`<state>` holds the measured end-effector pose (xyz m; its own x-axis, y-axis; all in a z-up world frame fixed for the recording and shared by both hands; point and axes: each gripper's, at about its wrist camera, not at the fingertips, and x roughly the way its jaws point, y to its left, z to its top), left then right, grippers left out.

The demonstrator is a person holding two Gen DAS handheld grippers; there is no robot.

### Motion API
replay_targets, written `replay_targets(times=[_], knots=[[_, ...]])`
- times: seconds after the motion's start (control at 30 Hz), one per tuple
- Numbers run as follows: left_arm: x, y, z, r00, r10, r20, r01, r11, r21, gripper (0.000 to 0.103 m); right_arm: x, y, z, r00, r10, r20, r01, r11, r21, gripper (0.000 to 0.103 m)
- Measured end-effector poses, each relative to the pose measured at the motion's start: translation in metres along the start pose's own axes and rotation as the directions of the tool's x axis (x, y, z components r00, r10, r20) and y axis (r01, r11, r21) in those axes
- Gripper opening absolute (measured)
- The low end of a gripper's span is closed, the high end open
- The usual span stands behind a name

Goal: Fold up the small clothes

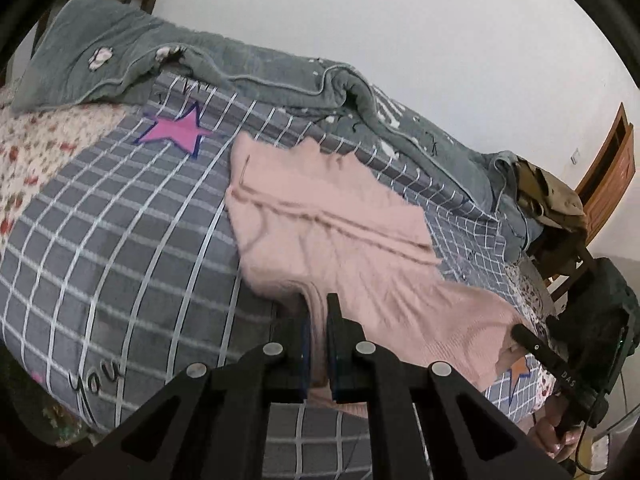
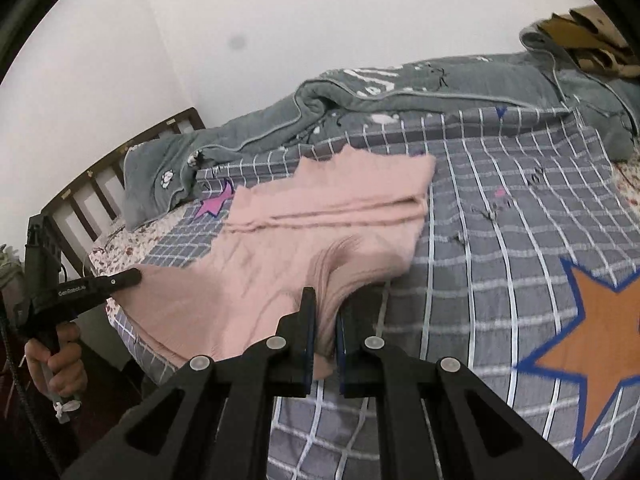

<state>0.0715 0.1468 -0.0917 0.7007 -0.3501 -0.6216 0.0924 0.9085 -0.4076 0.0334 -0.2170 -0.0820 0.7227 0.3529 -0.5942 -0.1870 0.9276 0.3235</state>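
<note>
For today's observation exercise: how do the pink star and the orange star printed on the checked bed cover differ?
The pink star lies near the headboard; the orange star lies toward the opposite end. In the right wrist view, the pink sweater reaches the pink star, while the orange star lies clear of it. Both have dark blue outlines.

Grey checked bedcover (image 1: 120, 248), grey quilt (image 1: 248, 68) bunched behind it, wooden headboard (image 2: 100, 180), white wall (image 1: 400, 20)

I see a bed (image 1: 100, 240) spread with a grey checked cover (image 2: 500, 240) bearing stars, a rumpled grey quilt (image 1: 248, 68) heaped against the plain white wall (image 1: 400, 20), a dark slatted headboard (image 2: 100, 176), and a wooden door (image 1: 612, 168) beyond.
</note>
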Motion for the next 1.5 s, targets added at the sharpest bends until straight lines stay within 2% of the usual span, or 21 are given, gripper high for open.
replay_targets(times=[0.17,0.33,0.6,0.9,1.07,1.27,1.5], knots=[[0.012,-0.008,0.031,1.0,0.004,0.028,-0.004,1.0,-0.004,0.007,0.01,-0.003,0.033,0.999,0.022,0.025,-0.022,0.999,0.029,0.008],[0.032,-0.007,0.056,0.999,0.023,0.049,-0.022,1.0,-0.014,0.007,0.035,-0.006,0.067,0.999,0.008,0.051,-0.01,0.999,0.036,0.008],[0.068,0.001,0.097,0.997,0.037,0.062,-0.037,0.999,0.0,0.007,0.074,-0.02,0.105,0.998,0.022,0.062,-0.026,0.997,0.072,0.008],[0.111,0.011,0.132,0.998,0.024,0.059,-0.022,0.999,-0.031,0.007,0.121,-0.039,0.137,0.998,0.033,0.062,-0.04,0.992,0.123,0.008],[0.136,0.013,0.148,0.998,0.03,0.05,-0.029,0.999,-0.017,0.007,0.148,-0.041,0.155,0.997,0.04,0.061,-0.047,0.992,0.115,0.008],[0.169,0.028,0.171,0.999,0.028,0.044,-0.026,0.999,-0.047,0.007,0.183,-0.044,0.179,0.997,0.037,0.064,-0.043,0.994,0.096,0.008],[0.217,0.039,0.19,0.999,0.051,0.019,-0.049,0.996,-0.072,0.007,0.237,-0.058,0.199,1.0,-0.026,0.016,0.025,0.999,0.025,0.009]])
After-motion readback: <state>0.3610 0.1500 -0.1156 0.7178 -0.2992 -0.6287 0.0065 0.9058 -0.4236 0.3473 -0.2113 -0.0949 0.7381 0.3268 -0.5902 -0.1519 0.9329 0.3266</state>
